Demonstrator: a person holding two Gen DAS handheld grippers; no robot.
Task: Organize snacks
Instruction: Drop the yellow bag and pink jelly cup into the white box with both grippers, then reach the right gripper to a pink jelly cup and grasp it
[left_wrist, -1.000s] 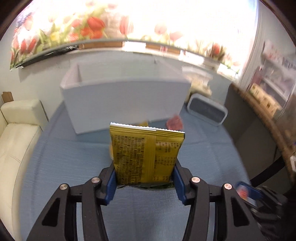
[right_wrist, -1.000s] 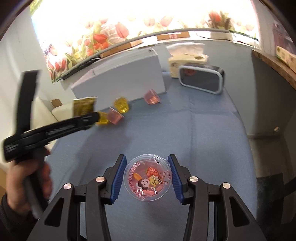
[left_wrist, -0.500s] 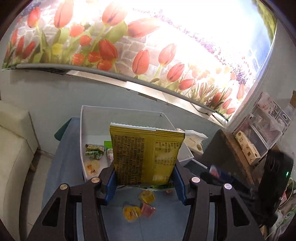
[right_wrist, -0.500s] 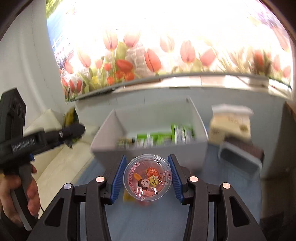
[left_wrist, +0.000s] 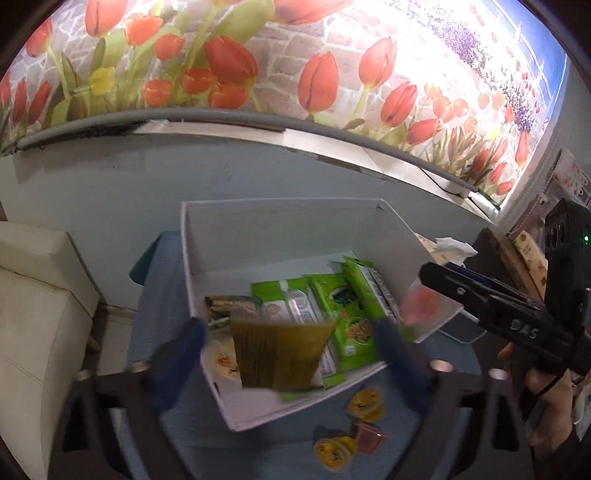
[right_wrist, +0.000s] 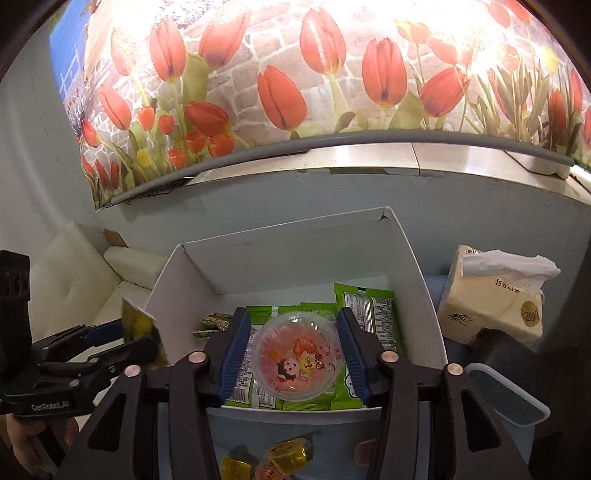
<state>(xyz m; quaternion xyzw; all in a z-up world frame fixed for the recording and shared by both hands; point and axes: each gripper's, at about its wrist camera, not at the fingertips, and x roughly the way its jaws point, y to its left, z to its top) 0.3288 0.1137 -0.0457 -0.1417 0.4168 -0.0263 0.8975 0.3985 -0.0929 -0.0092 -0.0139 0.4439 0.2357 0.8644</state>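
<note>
Between opening right tongs (right_wrist: 293, 356): jelly cup (right_wrist: 299, 363).

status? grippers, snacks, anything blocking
Both grippers' jaws opening over the white box. Yellow packet and jelly cup between the pads, loose. Small jellies on the table. Nothing blocking.

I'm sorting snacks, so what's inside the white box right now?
Inside the white box lie several green snack packets and a darker small packet. The jelly cup and yellow packet, between opening jaws, cover whatever lies beneath.
</note>
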